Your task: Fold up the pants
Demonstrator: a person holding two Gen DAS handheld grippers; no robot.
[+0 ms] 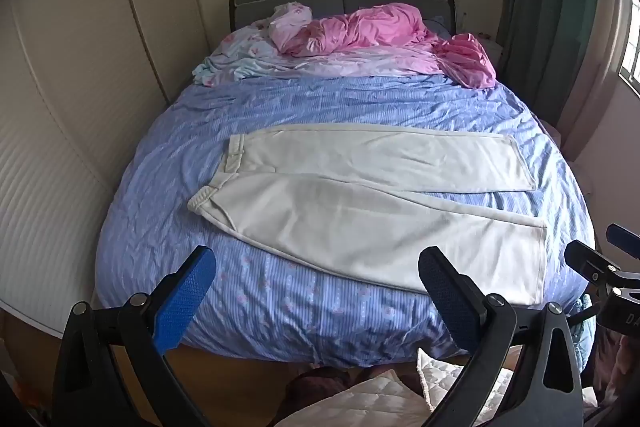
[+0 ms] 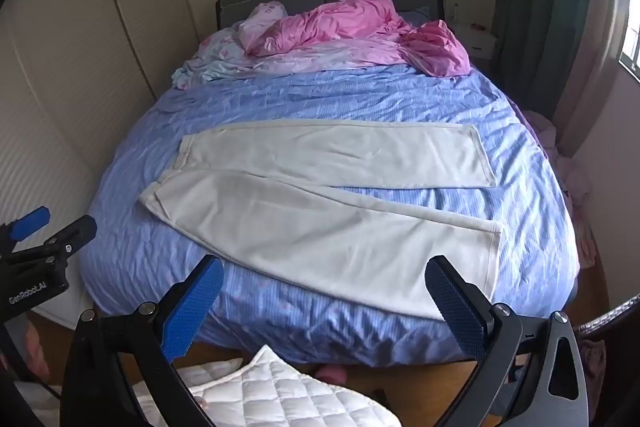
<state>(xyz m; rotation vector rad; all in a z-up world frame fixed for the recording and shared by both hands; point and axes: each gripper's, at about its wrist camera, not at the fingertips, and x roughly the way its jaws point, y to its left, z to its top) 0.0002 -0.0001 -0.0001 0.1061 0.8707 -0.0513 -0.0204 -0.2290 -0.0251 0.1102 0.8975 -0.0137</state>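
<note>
The white pants [image 1: 360, 203] lie spread flat on the blue striped duvet [image 1: 328, 99] of the bed, in its nearer half, with the waistband [image 1: 224, 167] to the left and both legs running to the right. The legs diverge: the far leg [image 1: 392, 155] lies roughly straight across the bed, while the near leg [image 1: 400, 243] angles toward the foot edge, its hem [image 1: 540, 259] close to the near right corner of the mattress. A wedge of duvet shows between the two legs. No fold has been made; the step in hand is judged to be the approach before the first grasp. The left hand-held gripper [image 1: 316, 279] is held above the foot of the bed with its jaws spread wide and nothing between them; its blue pads [image 1: 184, 299] are clear of the fabric. The right hand-held gripper [image 2: 324, 291] is likewise held wide apart and empty, positioned short of the near leg. The next move probably calls for a lengthwise fold: take the near leg at the hem with the right unit and at the waistband corner with the left, then lift and lay it over the far leg so that seams and hems align. Pinch only the top layers, as the duvet beneath is wrinkled and could be caught. A pink crumpled quilt [image 1: 360, 27] lies at the headboard end, well apart from the pants.
</note>
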